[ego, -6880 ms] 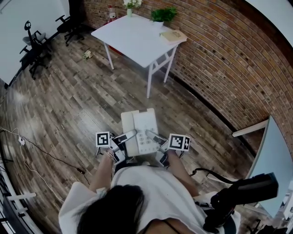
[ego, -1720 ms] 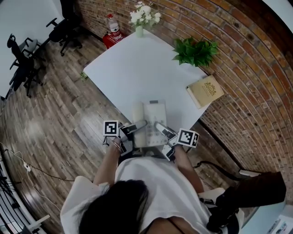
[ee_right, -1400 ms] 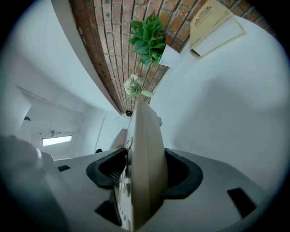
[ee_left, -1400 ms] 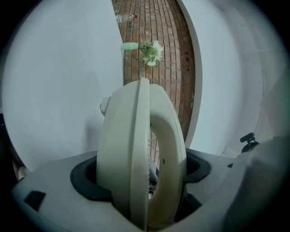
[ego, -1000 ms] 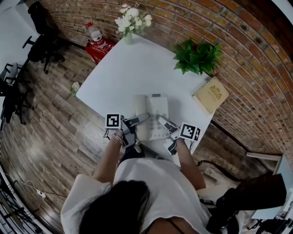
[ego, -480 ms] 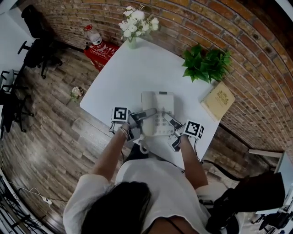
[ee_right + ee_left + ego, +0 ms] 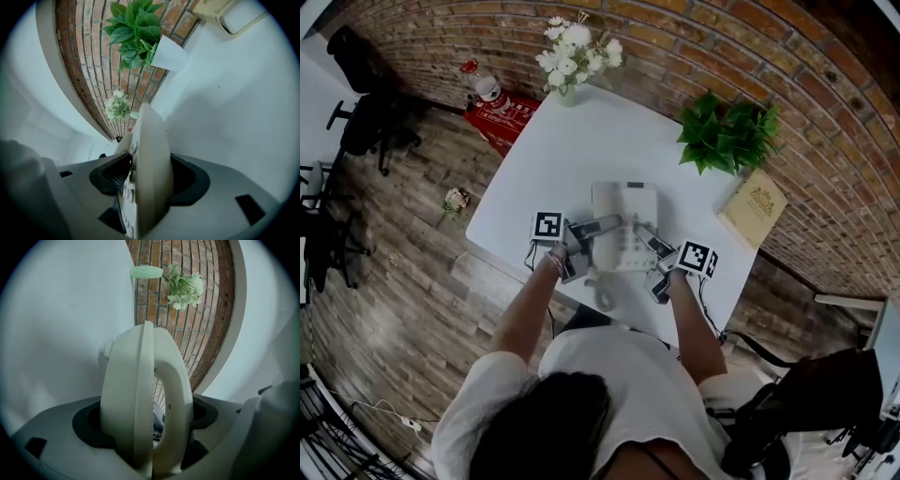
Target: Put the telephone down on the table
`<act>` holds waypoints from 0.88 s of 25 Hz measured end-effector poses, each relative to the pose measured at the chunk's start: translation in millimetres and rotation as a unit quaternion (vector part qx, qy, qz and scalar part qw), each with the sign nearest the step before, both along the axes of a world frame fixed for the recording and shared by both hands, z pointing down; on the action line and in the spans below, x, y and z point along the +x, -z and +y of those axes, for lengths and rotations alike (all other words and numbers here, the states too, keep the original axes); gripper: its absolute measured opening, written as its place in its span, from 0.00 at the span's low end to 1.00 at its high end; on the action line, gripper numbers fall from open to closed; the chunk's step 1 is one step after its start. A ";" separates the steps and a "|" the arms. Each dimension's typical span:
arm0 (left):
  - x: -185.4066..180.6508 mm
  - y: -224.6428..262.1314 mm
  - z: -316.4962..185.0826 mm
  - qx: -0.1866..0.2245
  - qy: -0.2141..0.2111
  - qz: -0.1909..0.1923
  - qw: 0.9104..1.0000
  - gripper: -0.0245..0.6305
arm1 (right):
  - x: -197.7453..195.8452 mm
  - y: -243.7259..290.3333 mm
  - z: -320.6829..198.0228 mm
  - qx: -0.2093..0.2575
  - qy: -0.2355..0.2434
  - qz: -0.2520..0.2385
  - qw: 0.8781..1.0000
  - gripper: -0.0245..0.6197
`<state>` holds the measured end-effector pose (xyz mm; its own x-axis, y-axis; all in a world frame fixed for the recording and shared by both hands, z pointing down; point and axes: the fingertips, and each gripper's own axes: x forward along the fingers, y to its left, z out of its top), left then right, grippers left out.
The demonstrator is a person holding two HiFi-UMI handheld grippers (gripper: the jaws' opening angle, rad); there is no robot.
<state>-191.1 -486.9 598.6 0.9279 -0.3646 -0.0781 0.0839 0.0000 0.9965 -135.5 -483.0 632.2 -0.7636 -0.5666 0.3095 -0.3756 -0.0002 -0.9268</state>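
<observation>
— Head view shows both arms stretched forward; left tongs [image 7: 602, 226] and right tongs [image 7: 647, 241] each pinch one side of the telephone [image 7: 623, 234], mid-frame.

— Where is it?

— Over the white worktop [image 7: 581, 150], towards its lower edge. Whether it touches, I can't tell. Brick wall [image 7: 825, 112] behind, plank floor [image 7: 403, 244] left, vase of flowers [image 7: 572, 56] upper left, potted plant [image 7: 727, 136] upper right.

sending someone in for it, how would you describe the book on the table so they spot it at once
Find the white square table against the red brick wall. At the corner beside the leafy green potted plant lies a flat tan book with an emblem on its cover. It is the only thin, tan thing; the cream telephone at mid-table is bulkier.
</observation>
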 end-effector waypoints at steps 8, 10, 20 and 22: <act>-5.8 -12.9 -8.7 -0.023 -0.006 0.005 1.000 0.67 | -5.7 -14.0 -7.7 -0.015 -0.008 0.003 1.000 0.45; -5.9 -16.7 -10.4 -0.028 -0.011 0.004 1.000 0.67 | -5.6 -16.8 -8.3 -0.022 -0.012 0.002 1.000 0.45; -8.7 -25.4 -18.6 -0.035 -0.009 -0.003 0.999 0.68 | -4.2 -20.7 -13.8 -0.030 -0.025 0.009 0.999 0.45; -14.5 -34.1 -22.8 -0.033 0.003 -0.032 0.999 0.68 | -3.6 -21.7 -15.0 -0.030 -0.032 0.005 0.999 0.45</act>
